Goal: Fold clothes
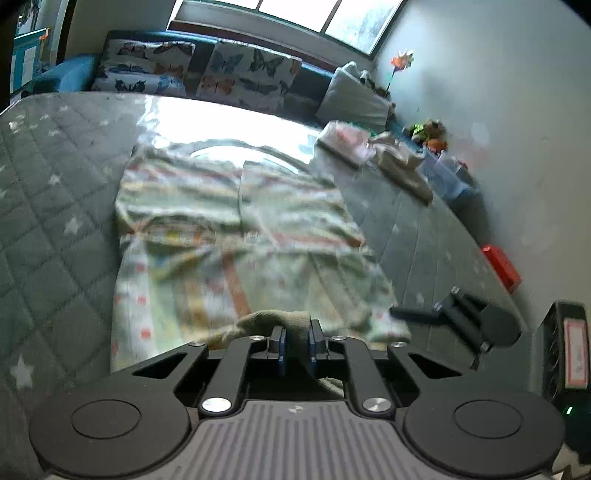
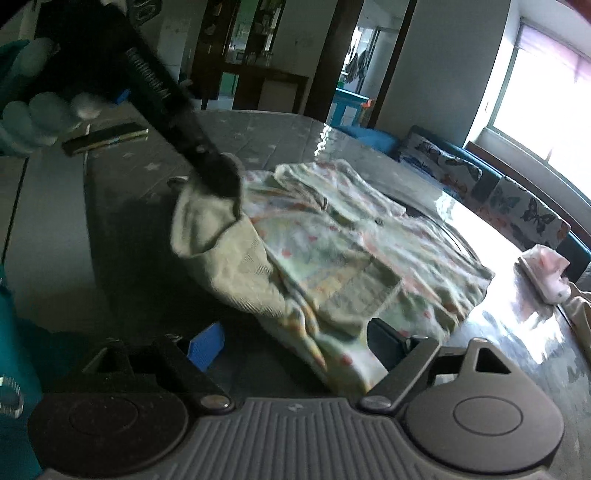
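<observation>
1. Nearest, left wrist view: the left gripper (image 1: 296,341) has its jaws clamped on a beige ribbed cuff (image 1: 273,321) of the pale, pastel-patterned soft garment (image 1: 236,236); cloth passes between the blue pads and hangs behind them.
2. Right wrist view: the right gripper (image 2: 295,343) has its jaws apart, nothing between them; the garment's near edge lies just ahead, seemingly not touched. Blur prevents more certainty.
3. The same view shows the cuff (image 2: 221,236) lifted off the surface by the left gripper (image 2: 218,177), held by a teal-gloved hand (image 2: 29,110).
4. Location: the garment lies spread, partly folded with a sleeve over the body, mid-way across the grey quilted, star-printed desk (image 1: 55,184).
5. Handling judgement: light, limp knit; it will drape and wrinkle, not slip. The cuff and hem are thicker and give the surest hold; pinching a single layer risks dragging the fold apart.
6. Farther: a folded pink cloth stack (image 1: 343,140) and beige folded clothes (image 1: 399,162) sit at the desk's far right.
7. Room: butterfly-print cushions (image 1: 243,74) on a blue sofa, a bright window (image 1: 295,14) above; glare washes the desk's far side.
</observation>
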`<state>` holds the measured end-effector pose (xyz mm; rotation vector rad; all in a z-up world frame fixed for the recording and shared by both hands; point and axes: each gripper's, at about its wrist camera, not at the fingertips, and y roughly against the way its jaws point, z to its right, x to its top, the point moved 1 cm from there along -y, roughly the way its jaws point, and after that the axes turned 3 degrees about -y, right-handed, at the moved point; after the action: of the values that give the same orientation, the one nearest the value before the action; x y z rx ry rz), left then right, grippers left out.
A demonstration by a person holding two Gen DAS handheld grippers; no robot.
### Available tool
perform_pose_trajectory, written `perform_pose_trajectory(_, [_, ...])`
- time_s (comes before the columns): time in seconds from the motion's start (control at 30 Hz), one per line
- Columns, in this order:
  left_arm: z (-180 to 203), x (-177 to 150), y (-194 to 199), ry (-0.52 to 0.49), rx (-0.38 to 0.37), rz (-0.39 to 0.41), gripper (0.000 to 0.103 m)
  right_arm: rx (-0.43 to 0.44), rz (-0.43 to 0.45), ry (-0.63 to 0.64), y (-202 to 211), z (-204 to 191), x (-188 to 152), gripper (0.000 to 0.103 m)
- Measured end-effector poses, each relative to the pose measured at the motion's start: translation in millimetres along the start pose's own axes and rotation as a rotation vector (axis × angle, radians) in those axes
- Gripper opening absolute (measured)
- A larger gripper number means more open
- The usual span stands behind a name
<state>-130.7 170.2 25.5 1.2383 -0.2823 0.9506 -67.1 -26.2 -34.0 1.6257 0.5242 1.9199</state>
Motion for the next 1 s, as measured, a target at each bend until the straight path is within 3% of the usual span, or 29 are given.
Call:
perform_pose_trajectory(0.1, [-4.6, 11.8, -6.5, 0.004, -0.006, 0.009, 0.013, 0.019, 0.028, -0.01, -8.7, 0.9, 11.7, 0.074])
perform_pose_trajectory(0.17, [-8.3, 15.3, -11.7, 0.005, -0.012, 0.006, 0.013, 0.041, 0.031, -0.027, -14.7, 2.9, 18.4, 0.059])
perform_pose_trajectory(0.2, [-10.3, 15.4, -12.0, 0.004, -0.014, 0.006, 0.014, 0.06, 0.023, -0.05, -19.0, 5.6, 22.6, 0.042])
perform_pose_trajectory(0.23, [-12.9, 14.7, -10.8, 0.001, -0.016, 0.008, 0.015, 0.073, 0.01, -0.081, -23.0, 9.8, 26.5, 0.031])
perform_pose_trajectory(0.27, [-15.4, 13.9, -9.5, -0.002, -0.017, 0.01, 0.016, 0.08, -0.003, -0.111, -26.1, 14.3, 29.7, 0.03])
perform_pose_trajectory(0.33, [-20.3, 8.0, -1.7, -0.026, 0.004, 0.033, 0.03, 0.103, -0.011, -0.171, -28.6, 25.6, 34.9, 0.025])
perform_pose_trajectory(0.4, [-25.2, 0.6, 8.1, -0.056, 0.035, 0.064, 0.054, 0.127, -0.013, -0.23, -29.0, 36.6, 40.0, 0.022])
perform_pose_trajectory(0.67, [-25.0, -30.1, 22.1, -0.265, 0.116, 0.124, 0.07, 0.163, -0.008, -0.377, -32.0, 62.0, 51.7, 0.018])
perform_pose_trajectory(0.93, [-12.6, -40.6, -6.3, -0.555, 0.218, 0.122, 0.068, 0.153, 0.006, -0.389, -28.0, 61.2, 52.5, 0.017])
perform_pose_trajectory(1.0, [-12.6, -43.9, -14.2, -0.622, 0.23, 0.112, 0.048, 0.148, 0.015, -0.398, -26.8, 61.5, 51.5, 0.016])
